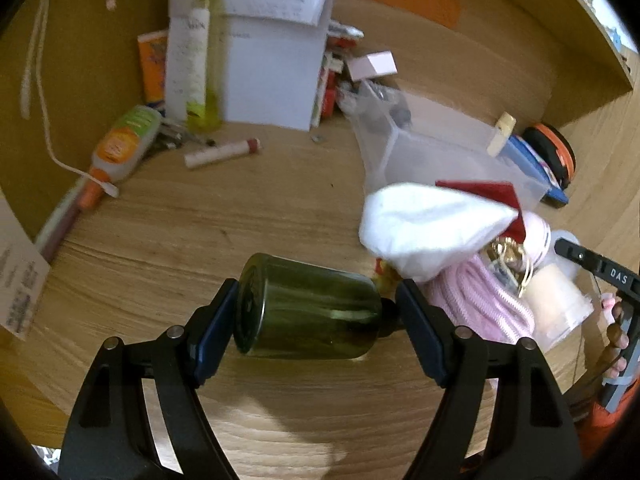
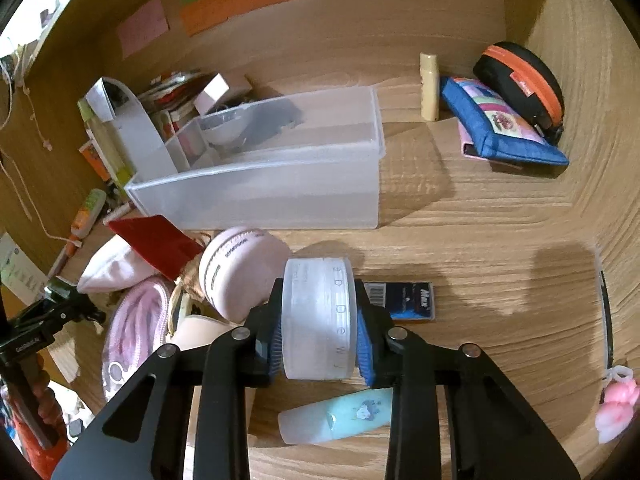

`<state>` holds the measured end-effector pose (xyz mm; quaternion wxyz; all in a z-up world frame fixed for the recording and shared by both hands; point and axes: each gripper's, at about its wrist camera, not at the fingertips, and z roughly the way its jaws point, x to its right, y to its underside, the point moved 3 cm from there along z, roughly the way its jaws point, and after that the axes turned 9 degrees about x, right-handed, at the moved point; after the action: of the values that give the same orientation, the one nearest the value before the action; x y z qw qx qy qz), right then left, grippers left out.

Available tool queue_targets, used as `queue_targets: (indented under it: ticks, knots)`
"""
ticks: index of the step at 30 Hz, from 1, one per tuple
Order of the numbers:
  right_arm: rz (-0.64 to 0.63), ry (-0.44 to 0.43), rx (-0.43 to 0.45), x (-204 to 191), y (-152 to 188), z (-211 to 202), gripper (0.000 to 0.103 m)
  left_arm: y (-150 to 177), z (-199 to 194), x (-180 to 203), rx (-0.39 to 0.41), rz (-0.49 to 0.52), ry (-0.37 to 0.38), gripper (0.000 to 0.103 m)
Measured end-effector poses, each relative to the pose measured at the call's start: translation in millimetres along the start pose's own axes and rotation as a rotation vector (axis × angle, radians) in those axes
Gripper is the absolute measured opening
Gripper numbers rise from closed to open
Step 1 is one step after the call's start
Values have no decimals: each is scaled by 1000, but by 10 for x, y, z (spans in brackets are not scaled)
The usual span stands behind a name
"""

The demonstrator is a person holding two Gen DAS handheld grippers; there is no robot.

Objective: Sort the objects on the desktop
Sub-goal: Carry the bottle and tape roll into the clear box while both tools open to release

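Note:
In the left wrist view, my left gripper (image 1: 316,304) is shut on a dark green glass bottle (image 1: 308,312) that lies sideways just above the wooden desk (image 1: 224,216). One pad presses its base and the other its cap end. In the right wrist view, my right gripper (image 2: 319,320) is shut on a frosted white round jar (image 2: 318,308), held on edge between the blue pads. A light blue tube (image 2: 336,416) lies on the desk under that gripper.
A clear plastic bin (image 2: 256,196) stands ahead of the right gripper. A pink round case (image 2: 236,272), a white pouch (image 1: 432,224) and a pink zip bag (image 2: 132,324) are piled between the grippers. A blue pouch (image 2: 500,124) and a black-orange case (image 2: 520,80) sit far right. Papers, a spray bottle (image 1: 204,52) and a glue bottle (image 1: 124,144) stand far left.

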<state>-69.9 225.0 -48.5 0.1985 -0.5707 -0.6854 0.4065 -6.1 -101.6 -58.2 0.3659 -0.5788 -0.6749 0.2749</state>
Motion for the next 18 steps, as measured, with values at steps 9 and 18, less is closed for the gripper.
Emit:
queue_targets:
  ticks: [9, 18]
  knots:
    - [3, -18, 45, 26, -176, -134, 27, -307, -148, 11, 75, -4, 7, 78]
    - [-39, -10, 125, -3, -499, -333, 27, -715, -227, 303, 122, -38, 143, 78]
